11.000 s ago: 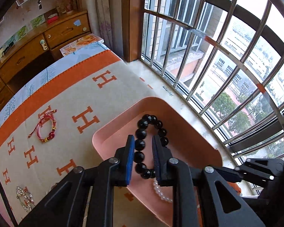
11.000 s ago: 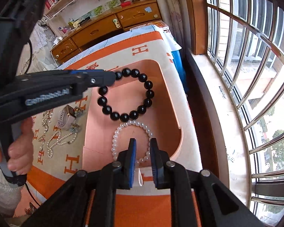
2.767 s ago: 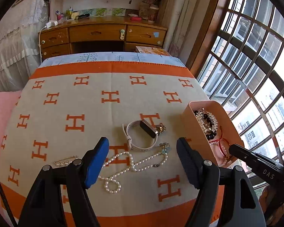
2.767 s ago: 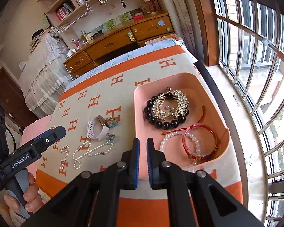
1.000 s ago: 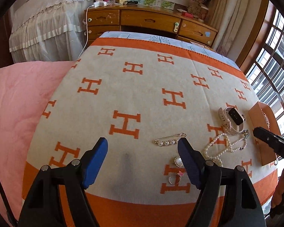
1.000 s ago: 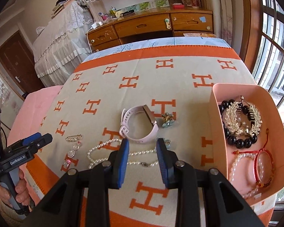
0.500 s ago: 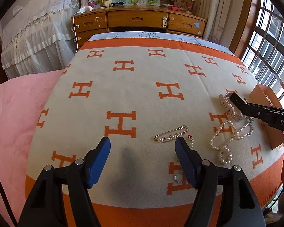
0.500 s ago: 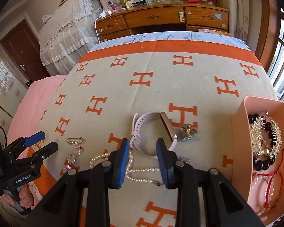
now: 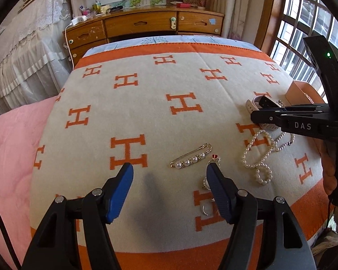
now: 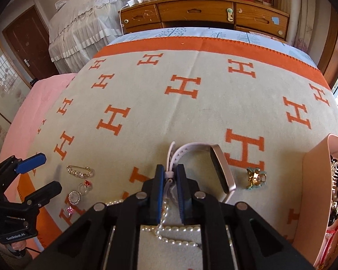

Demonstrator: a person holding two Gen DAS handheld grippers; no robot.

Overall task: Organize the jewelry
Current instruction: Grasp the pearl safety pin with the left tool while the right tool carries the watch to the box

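Observation:
A pale pink watch [image 10: 218, 168] with a dark face lies on the H-patterned blanket. My right gripper [image 10: 170, 168] is closing, its blue pads pinching the watch strap [image 10: 169, 175]. In the left wrist view the right gripper [image 9: 259, 112] sits over the watch [image 9: 252, 105]. My left gripper [image 9: 169, 168] hovers with its jaws wide and closing, nothing between them. Just beyond it lie a pearl safety-pin brooch [image 9: 190, 156] and a red-stone ring [image 9: 215, 157]. The left gripper [image 10: 45, 173] also shows at the right wrist view's left edge.
A pearl necklace [image 9: 259, 155] lies right of the brooch, and a round pendant [image 10: 74, 195], a pink-stone ring [image 10: 69, 210] and a small gold clip [image 10: 255, 177] are nearby. The pink tray [image 10: 315, 180] with bracelets stands at the right. A wooden dresser [image 9: 160, 24] is behind.
The right gripper moved forward and down onto the watch and closed on its strap. The left gripper rolled a little and its jaws narrowed slightly.

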